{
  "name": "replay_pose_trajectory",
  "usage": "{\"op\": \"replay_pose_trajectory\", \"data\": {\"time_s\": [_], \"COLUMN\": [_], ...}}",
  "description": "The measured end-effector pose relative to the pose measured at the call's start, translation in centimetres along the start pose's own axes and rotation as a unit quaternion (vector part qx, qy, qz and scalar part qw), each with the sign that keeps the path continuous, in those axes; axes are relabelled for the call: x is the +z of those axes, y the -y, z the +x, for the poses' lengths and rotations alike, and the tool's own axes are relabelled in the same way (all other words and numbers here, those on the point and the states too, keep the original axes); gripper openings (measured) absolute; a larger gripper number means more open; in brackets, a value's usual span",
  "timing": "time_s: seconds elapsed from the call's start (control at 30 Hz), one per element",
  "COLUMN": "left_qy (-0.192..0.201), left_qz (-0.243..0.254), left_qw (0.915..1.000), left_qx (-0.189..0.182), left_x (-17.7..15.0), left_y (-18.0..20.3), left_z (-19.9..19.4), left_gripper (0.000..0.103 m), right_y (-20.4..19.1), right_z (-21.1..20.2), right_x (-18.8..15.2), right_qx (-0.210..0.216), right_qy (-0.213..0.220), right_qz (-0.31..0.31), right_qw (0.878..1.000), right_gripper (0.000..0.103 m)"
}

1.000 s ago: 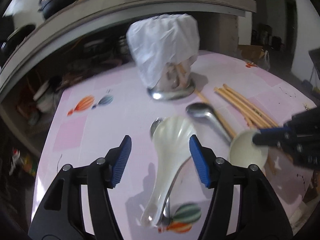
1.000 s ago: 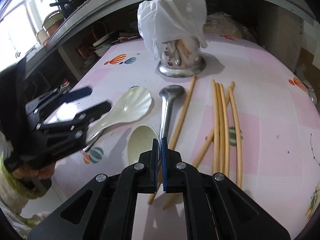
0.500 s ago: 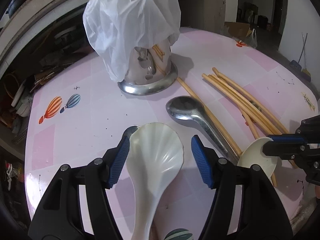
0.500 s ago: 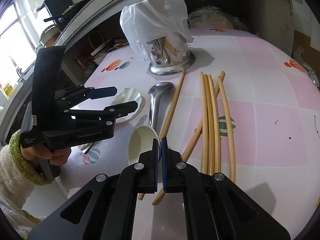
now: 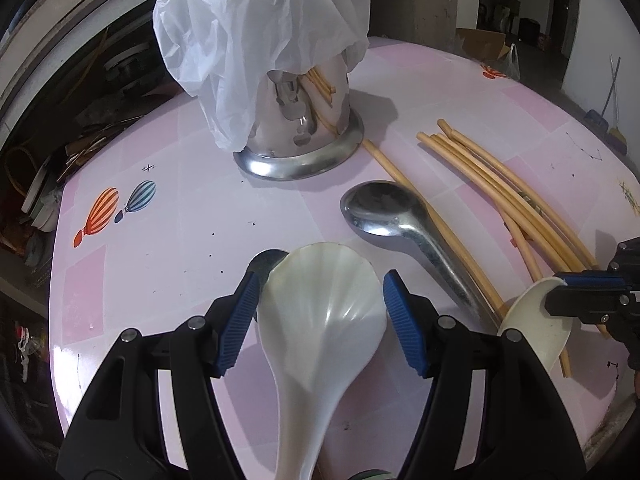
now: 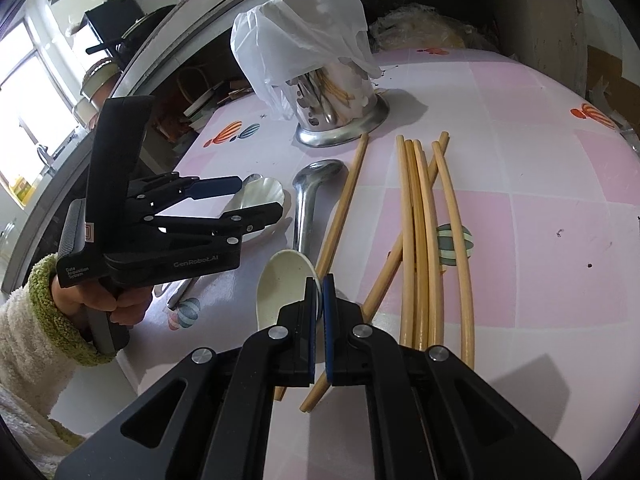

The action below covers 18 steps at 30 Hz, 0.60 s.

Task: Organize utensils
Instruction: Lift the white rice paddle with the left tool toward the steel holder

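Straddling shell spoon point(image 5: 320, 312), left gripper point(image 5: 320, 316) fingers wide, unclamped, for pickup; right gripper point(image 6: 318, 332) pinches cream spoon point(image 6: 280, 288) at 4 o'clock.

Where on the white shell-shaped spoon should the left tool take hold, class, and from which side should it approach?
Grip the white shell-shaped spoon across its fanned bowl, coming down from above along the handle's line. The bowl lies flat on the table with both curved edges free, and the left tool already straddles it with open jaws. A metal spoon peeks from under the bowl's far edge, so close on the white rim only.
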<state>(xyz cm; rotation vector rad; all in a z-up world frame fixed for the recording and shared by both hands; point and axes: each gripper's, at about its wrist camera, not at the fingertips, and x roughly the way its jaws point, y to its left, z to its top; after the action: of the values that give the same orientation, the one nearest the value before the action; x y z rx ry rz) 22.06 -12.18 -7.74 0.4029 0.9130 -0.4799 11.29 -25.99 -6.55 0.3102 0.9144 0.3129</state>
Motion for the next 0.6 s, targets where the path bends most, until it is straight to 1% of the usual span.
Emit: {"op": "replay_pose_trajectory", "data": {"time_s": [0.17,0.27,0.37,0.5,0.6], "left_qy": [-0.003,-0.007,-0.016,-0.027,-0.029], "left_qz": [-0.011,-0.025,-0.029,-0.026,-0.02], "left_qw": [0.9997,0.9988,0.9978,0.9975,0.9978], "left_qx": [-0.021,-0.042,-0.057,-0.06,-0.056], "left_x": [0.2,0.2,0.2,0.2,0.2], "left_y": [-0.5,-1.1,-1.4,-1.6,-1.4], "left_z": [-0.2,-0.2,0.0,0.5,0.8], "left_gripper": [0.062,0.067,0.068,0.068,0.068], "right_y": [0.0,0.1,0.2,0.2,0.2], "right_z": [0.0,0.0,0.1,0.1,0.2], "right_x": [0.0,0.0,0.0,0.0,0.0], "right_qx": [0.003,0.004,0.007,0.008,0.01], "right_qy": [0.0,-0.001,-0.001,-0.002,-0.003], "right_qz": [0.0,0.003,0.01,0.012,0.014], "right_qw": [1.0,1.0,1.0,1.0,1.0], "right_gripper": [0.004,0.004,0.004,0.004,0.004]}}
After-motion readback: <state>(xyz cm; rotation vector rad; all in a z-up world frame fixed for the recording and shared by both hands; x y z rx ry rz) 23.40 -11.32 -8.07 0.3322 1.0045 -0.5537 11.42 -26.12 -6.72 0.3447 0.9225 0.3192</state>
